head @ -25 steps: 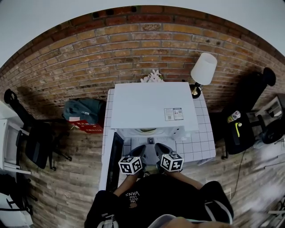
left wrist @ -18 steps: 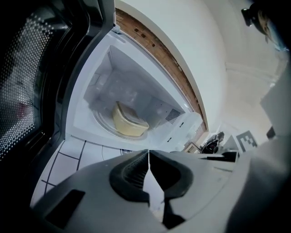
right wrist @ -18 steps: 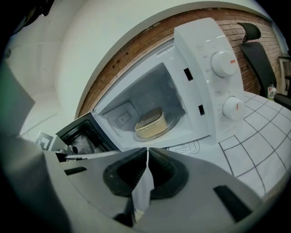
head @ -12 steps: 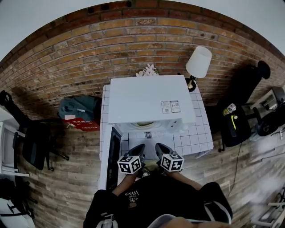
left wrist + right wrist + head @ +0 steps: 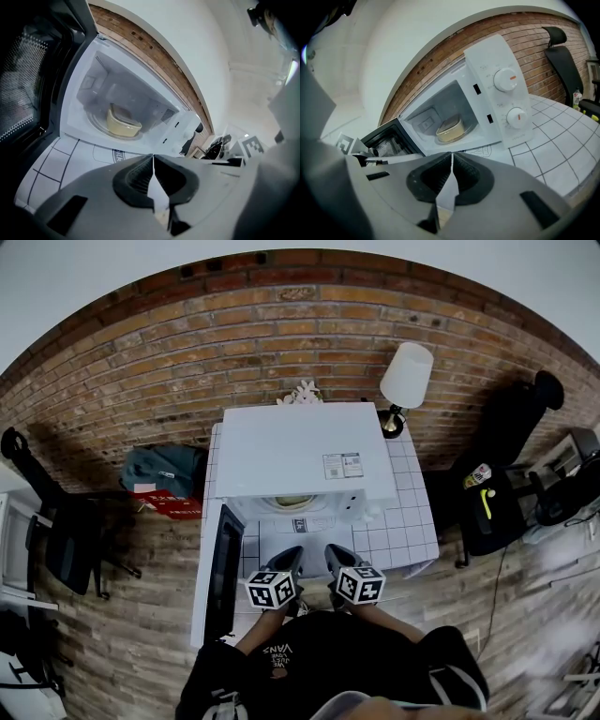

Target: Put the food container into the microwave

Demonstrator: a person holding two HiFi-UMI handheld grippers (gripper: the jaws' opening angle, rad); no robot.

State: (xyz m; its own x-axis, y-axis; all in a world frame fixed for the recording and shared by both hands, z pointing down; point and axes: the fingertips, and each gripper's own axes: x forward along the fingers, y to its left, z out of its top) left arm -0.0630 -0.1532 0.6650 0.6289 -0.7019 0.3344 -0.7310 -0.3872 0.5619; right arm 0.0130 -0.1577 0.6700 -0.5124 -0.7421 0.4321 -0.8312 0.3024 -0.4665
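Food container (image 5: 123,124) sits in the microwave (image 5: 506,108) ahead of left gripper (image 5: 153,157) and right gripper (image 5: 452,155), jaws closed and empty; best nudge the door (image 5: 28,79) at their left shut gently.

Right gripper (image 5: 451,157) jaws pressed together, nothing between. Microwave (image 5: 490,56) on tiled table (image 5: 555,140), door (image 5: 389,139) swung open left. Tan food container (image 5: 450,129) inside on turntable. Table's right side beyond microwave.
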